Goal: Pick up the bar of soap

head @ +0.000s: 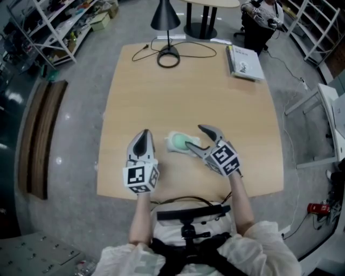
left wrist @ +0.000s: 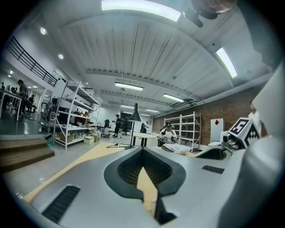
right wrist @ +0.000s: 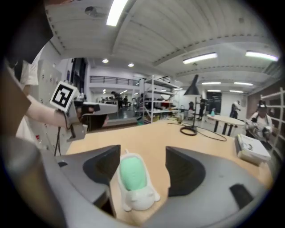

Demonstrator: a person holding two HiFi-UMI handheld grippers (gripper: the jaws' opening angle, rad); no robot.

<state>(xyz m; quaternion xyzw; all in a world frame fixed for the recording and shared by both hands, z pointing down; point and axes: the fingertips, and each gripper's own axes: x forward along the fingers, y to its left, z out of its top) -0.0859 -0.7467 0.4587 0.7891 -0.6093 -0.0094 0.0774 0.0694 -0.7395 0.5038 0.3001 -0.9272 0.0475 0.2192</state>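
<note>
A pale green bar of soap (head: 178,142) (right wrist: 132,173) lies in a white soap dish (head: 173,135) (right wrist: 140,199) on the wooden table (head: 188,91), near its front edge. My right gripper (head: 194,136) (right wrist: 142,153) is open, low over the table, and its jaws stand on either side of the dish without touching it. The soap sits closer to the left jaw in the right gripper view. My left gripper (head: 144,132) (left wrist: 143,150) rests just left of the dish, jaws shut and empty, pointing away from me.
A black desk lamp (head: 164,16) with a ring base (head: 168,56) and its cable stand at the table's far edge. A book (head: 245,62) lies at the far right corner. A person (head: 261,16) sits beyond the table. Shelving (head: 48,27) lines the left.
</note>
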